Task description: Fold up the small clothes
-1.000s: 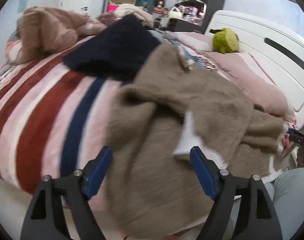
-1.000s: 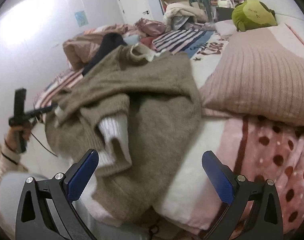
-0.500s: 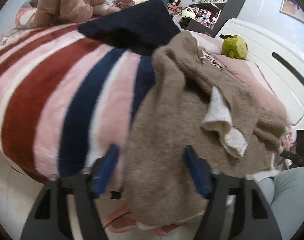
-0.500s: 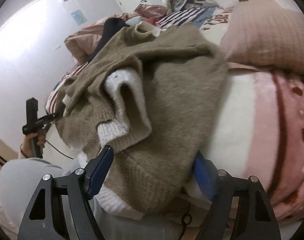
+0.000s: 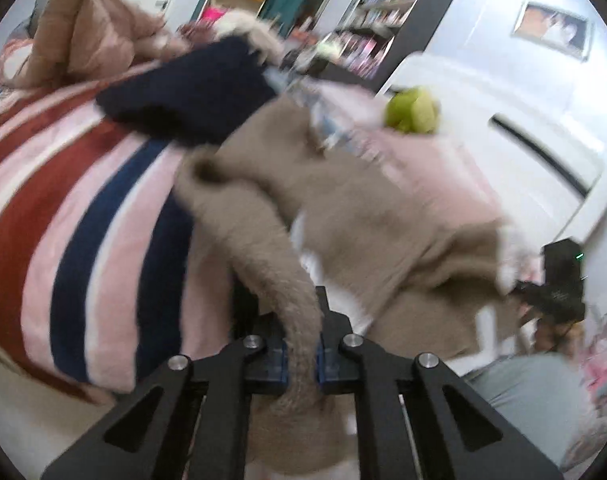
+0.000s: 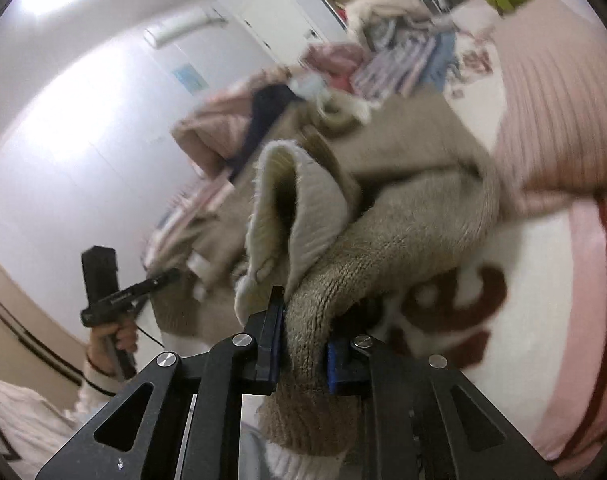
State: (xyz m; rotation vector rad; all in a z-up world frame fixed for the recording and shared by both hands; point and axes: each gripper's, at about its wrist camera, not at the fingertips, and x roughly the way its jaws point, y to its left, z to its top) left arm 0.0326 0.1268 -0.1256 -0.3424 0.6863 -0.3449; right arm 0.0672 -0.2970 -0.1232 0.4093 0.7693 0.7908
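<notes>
The left gripper (image 5: 301,354) is clamped on a bunched edge of the taupe knit sweater (image 5: 343,216), which lies crumpled on the striped blanket (image 5: 83,208) at the bed's edge. The right gripper (image 6: 303,354) pinches a thick roll beside the cream cuff (image 6: 299,216). The knit appears soft, limp and stretchy, so hold seams or hem corners.

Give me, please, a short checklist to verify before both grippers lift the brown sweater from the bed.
1. Left gripper shut on the brown sweater: ok.
2. Right gripper shut on the same sweater: ok.
3. Which part each grips, hem or sleeve: cannot tell, the fabric is bunched.
4. Sweater lying flat: not ok; the cream cuff sits folded on top.
5. Navy garment clear of the sweater: cannot tell, their edges meet.
6. Pink pillow beside the sweater, not on it: ok.
</notes>
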